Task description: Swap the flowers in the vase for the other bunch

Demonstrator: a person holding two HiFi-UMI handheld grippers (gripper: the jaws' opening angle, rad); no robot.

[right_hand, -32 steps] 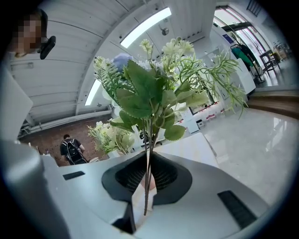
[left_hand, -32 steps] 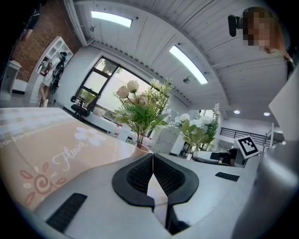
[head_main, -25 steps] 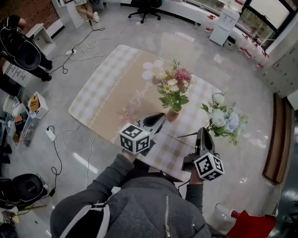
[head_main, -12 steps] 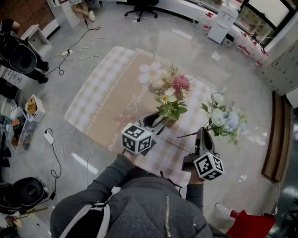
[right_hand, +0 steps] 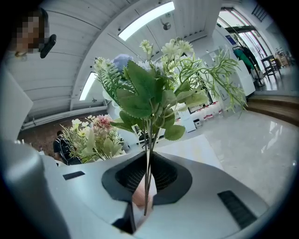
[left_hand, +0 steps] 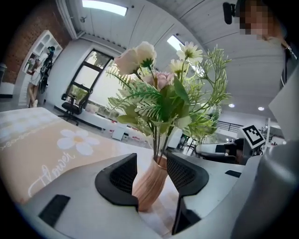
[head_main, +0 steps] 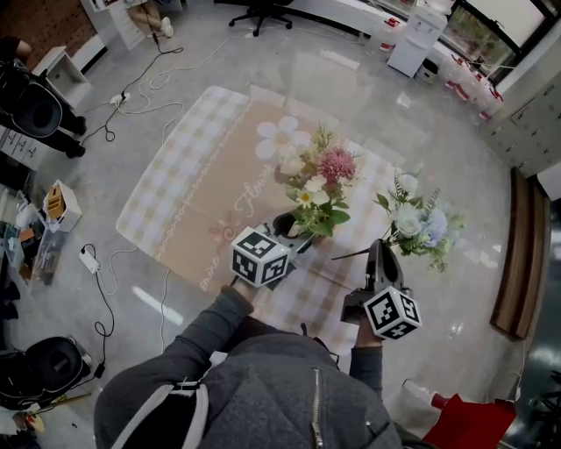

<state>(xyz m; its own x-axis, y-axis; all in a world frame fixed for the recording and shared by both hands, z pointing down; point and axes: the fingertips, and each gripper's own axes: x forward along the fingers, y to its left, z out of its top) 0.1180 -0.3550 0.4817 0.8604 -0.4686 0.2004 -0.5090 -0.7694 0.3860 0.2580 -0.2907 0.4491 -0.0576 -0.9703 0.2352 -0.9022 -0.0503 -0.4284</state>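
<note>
A ribbed tan vase (left_hand: 150,184) stands on the checked cloth and holds a pink, white and yellow bunch (head_main: 317,184) (left_hand: 163,93). My left gripper (left_hand: 152,164) (head_main: 296,232) is level with the vase; its jaws are opening and flank the vase body, one on each side, without a clear squeeze. To the right, my right gripper (head_main: 383,259) (right_hand: 147,179) is shut on the thin stems (right_hand: 148,154) of the other bunch (head_main: 416,224) (right_hand: 154,88), white and pale blue, held upright off the table's right edge.
The beige checked tablecloth (head_main: 202,175) with a daisy print covers the low table. Cables (head_main: 131,96) trail over the glossy floor at left beside black bags (head_main: 35,105). An office chair (head_main: 272,9) and a white cabinet (head_main: 421,31) stand at the back.
My left gripper has moved forward to the vase and its jaws now stand apart on either side of it. The right gripper still grips its bunch, with little shift.
</note>
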